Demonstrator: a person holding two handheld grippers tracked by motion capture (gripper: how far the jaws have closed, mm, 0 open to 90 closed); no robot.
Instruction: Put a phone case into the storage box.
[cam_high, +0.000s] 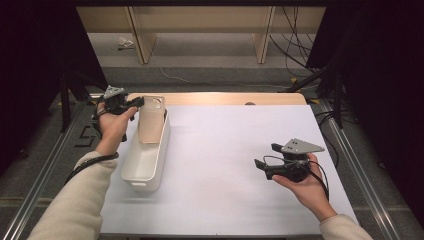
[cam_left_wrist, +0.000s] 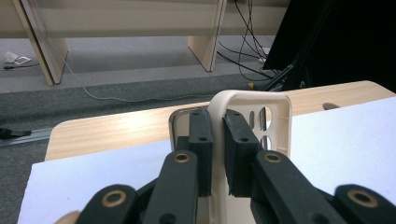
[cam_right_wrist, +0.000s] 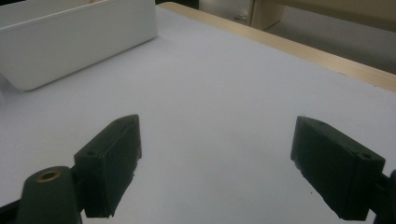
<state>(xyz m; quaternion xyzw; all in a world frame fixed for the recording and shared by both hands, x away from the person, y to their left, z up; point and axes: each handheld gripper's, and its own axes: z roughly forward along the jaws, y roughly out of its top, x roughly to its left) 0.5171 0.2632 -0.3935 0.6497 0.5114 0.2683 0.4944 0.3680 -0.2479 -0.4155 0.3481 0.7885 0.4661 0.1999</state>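
Grey carpet floor (cam_high: 210, 65), wooden shelf legs (cam_high: 263, 42), trailing cables (cam_high: 295, 45).

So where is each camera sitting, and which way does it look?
High view: above the person's side, looking forward and down on the table; both forearms, the left tongs and the right tongs show.
Left gripper view: rides the left tongs, looking along the jaws shut on the beige phone case.
Right gripper view: rides the right tongs, jaws open over the table.
Shared: the white bin shows in the high and right gripper views.
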